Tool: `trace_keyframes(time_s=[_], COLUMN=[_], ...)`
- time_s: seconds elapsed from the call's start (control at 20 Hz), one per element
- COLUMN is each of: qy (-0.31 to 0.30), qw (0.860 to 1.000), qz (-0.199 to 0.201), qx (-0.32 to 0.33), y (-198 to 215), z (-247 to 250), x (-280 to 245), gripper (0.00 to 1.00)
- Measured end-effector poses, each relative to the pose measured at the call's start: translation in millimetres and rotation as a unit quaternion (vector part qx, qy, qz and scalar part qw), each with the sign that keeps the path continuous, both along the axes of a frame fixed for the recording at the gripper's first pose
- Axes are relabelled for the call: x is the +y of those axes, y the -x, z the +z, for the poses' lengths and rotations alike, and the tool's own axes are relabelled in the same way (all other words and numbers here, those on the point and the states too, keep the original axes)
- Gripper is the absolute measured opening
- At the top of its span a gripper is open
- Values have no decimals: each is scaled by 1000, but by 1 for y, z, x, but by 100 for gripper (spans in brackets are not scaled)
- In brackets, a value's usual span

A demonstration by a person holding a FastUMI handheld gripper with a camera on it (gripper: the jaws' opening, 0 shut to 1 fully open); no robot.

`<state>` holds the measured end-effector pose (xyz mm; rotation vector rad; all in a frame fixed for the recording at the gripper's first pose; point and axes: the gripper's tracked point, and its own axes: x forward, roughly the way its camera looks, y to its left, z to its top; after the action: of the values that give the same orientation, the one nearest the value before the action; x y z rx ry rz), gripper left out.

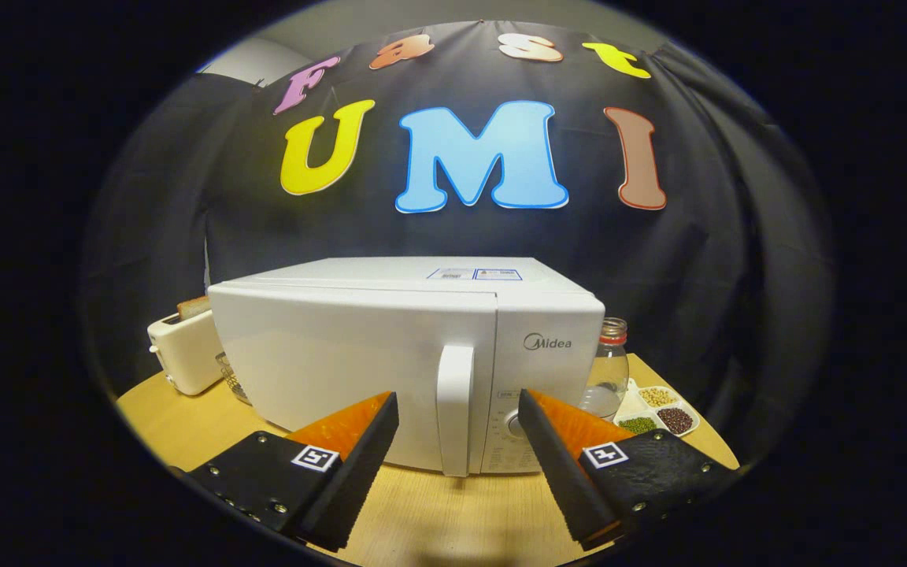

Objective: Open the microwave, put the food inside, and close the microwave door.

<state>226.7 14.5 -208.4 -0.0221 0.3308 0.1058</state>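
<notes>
A white boxy microwave (406,354) sits mid-worktop (438,512); a white toaster (184,350) stands left of it, a clear glass jar (609,366) and divided dish of beans (658,409) right.

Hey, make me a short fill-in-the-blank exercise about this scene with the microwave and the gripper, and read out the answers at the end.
1. The microwave door is ____.
2. The gripper fingers stand open on either side of the door ____.
3. Beside the microwave, next to the divided dish of beans, stands a clear glass ____.
4. On the microwave's other side sits a white ____ holding bread.

Answers: closed; handle; jar; toaster
</notes>
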Motion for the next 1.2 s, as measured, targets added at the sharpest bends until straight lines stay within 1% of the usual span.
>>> trace_keyframes(time_s=[0.15,0.2,0.25,0.3,0.35,0.4,0.45,0.55,0.6,0.7,0.75,0.8,0.85,0.95,1.1,1.15,1.2], qy=[1,1,-1,0,1,-2,-3,-2,-3,0,0,-1,2,0,12,18,31], qw=[1000,1000,999,999,999,999,999,999,999,999,999,999,999,999,999,999,999], qz=[-5,-7,-6,-10,-12,-11,-13,-16,-13,-16,-15,-15,-11,-10,-3,1,10], qx=[20,26,32,37,39,43,44,40,38,39,38,40,39,41,47,47,34], y=[-7,-9,-11,-11,-13,-14,-13,-15,-12,-16,-16,-12,-15,-16,-10,2,13], z=[-20,-24,-30,-33,-37,-38,-36,-38,-34,-38,-38,-36,-38,-39,-38,-39,-37], x=[1,1,2,1,0,1,2,1,3,3,4,5,4,5,5,8,11], gripper=[95,88,86,85,77,67,67,45,43,29,26,19,18,9,9,9,9])
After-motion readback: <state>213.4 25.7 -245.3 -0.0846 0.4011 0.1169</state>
